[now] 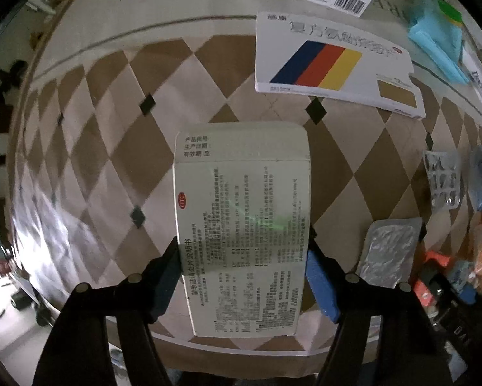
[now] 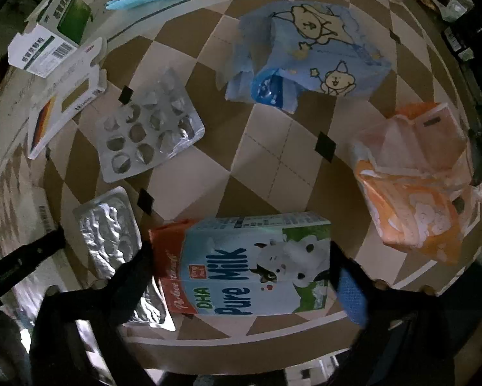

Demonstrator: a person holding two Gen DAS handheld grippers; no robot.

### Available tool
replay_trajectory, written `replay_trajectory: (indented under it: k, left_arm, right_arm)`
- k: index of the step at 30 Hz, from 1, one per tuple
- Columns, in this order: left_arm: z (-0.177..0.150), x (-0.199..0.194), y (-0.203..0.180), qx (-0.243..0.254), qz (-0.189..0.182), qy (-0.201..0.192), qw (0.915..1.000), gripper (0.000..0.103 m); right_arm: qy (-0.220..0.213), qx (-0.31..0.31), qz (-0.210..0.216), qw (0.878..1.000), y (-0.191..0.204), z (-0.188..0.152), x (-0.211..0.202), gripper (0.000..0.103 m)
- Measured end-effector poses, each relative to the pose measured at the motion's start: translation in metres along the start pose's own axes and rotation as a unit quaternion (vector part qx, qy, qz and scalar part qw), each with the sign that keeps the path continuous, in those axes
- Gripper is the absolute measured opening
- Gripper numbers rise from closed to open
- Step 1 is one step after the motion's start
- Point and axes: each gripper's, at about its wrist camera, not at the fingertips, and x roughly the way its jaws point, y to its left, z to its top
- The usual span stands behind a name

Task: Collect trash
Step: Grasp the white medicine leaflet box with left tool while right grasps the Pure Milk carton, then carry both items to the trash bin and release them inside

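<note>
Both grippers straight down: left gripper clamping white medicine box, right gripper open astride milk carton.

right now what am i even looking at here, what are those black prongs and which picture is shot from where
Each picture comes from a camera on a hand-held gripper, looking down along its two fingers; a person holds one in each hand. The black prongs are those fingers. The left view shows the left gripper with its blue pads against the sides of a white medicine box, so it grips it. The right view shows the right gripper straddling a milk carton, apparently not yet clamped. All of it lies on a checked tablecloth, along with empty pill blister packs, a blue wrapper and an orange wrapper.
</note>
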Motion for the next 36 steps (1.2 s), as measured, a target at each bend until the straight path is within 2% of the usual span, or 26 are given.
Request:
replay_trajectory:
  k: [5,9,15,19,20,21,22,24,25,27,30,36]
  left_arm:
    - [-0.017,-0.042,0.003,0.024,0.019,-0.039,0.9988,0.069]
    - [-0.047,-0.087,0.02,0.037,0.024,-0.082,0.9957,0.069]
    - [-0.112,-0.145,0.058,0.05,0.012,-0.143,0.9883,0.069]
    - [-0.153,-0.132,0.106,0.055,-0.007,-0.168,0.9842,0.069]
    - [-0.158,-0.117,0.109,0.056,-0.01,-0.171,0.9837,0.069]
    - [-0.175,-0.117,0.123,0.057,-0.014,-0.171,0.9835,0.069]
    - [-0.176,-0.11,0.129,0.058,-0.016,-0.169,0.9838,0.069]
    - [-0.199,-0.101,0.149,0.058,-0.017,-0.159,0.9853,0.069]
    - [-0.211,-0.094,0.158,0.058,-0.016,-0.15,0.9869,0.069]
    - [-0.227,-0.075,0.175,0.056,-0.016,-0.128,0.99,0.069]
    - [-0.244,-0.028,0.196,0.048,-0.025,-0.086,0.9948,0.069]
    - [-0.241,0.112,0.218,0.027,-0.048,0.003,0.9985,0.07]
  right_arm:
    - [-0.014,-0.007,-0.006,1.0,0.014,-0.005,-0.008,0.093]
    - [-0.045,-0.013,0.001,0.999,0.028,-0.021,-0.027,0.092]
    - [-0.103,-0.032,0.016,0.994,0.059,-0.076,-0.064,0.092]
    - [-0.122,-0.043,0.035,0.991,0.092,-0.14,-0.086,0.092]
    - [-0.122,-0.045,0.038,0.991,0.084,-0.154,-0.104,0.092]
    - [-0.123,-0.047,0.039,0.991,0.093,-0.177,-0.104,0.092]
    - [-0.121,-0.048,0.042,0.991,0.093,-0.2,-0.11,0.092]
    - [-0.112,-0.053,0.048,0.991,0.099,-0.23,-0.107,0.092]
    - [-0.102,-0.056,0.051,0.992,0.108,-0.254,-0.099,0.092]
    - [-0.083,-0.057,0.06,0.993,0.115,-0.28,-0.084,0.092]
    - [-0.034,-0.057,0.074,0.995,0.133,-0.325,-0.042,0.092]
    - [0.045,-0.055,0.085,0.994,0.155,-0.362,0.066,0.092]
